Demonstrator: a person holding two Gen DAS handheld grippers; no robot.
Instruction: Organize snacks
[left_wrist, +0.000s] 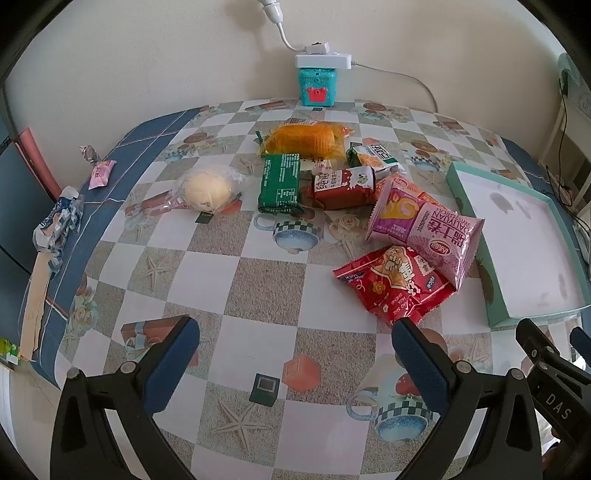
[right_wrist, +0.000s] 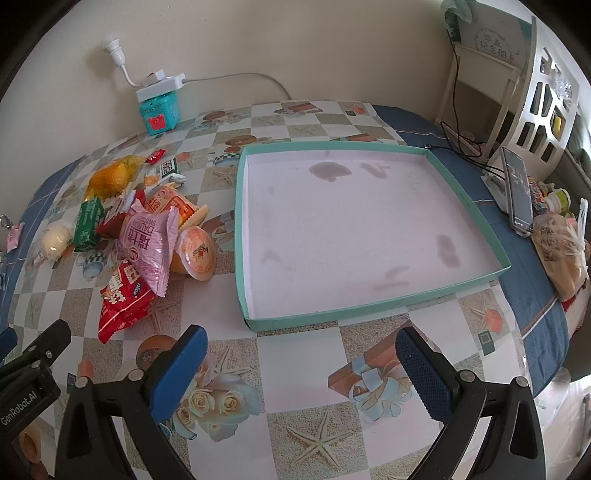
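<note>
Checkered counter (right_wrist: 295, 369) carries a teal tray (right_wrist: 242, 236); snack packets (left_wrist: 424, 225) lie left of it, beyond both grippers' spread, empty fingers (left_wrist: 173, 365) (right_wrist: 424, 373).

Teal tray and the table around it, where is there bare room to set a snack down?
The teal tray is wholly bare inside. The tablecloth is free between the red packet and the open left tool, and in front of the tray by the open right tool. It is crowded left of the tray, around the pink packet.
</note>
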